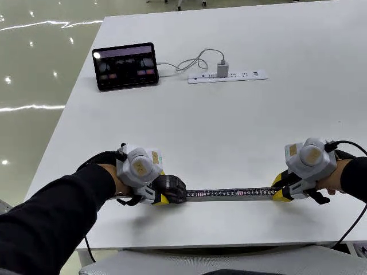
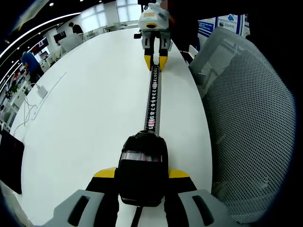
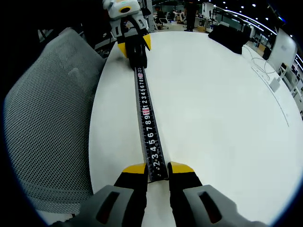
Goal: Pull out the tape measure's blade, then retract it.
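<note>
The jaws of your left gripper (image 2: 142, 174) are clamped around the black tape measure case (image 1: 170, 188), those of your right gripper (image 3: 157, 169) are pinched onto the tip of the blade (image 1: 232, 193), which lies flat between them along the near edge of the white tabletop (image 1: 229, 126).

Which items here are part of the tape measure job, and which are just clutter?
In the job: tape measure case, blade, left gripper, right gripper.
Lying about: tablet, power strip, charger, mesh chair.
</note>
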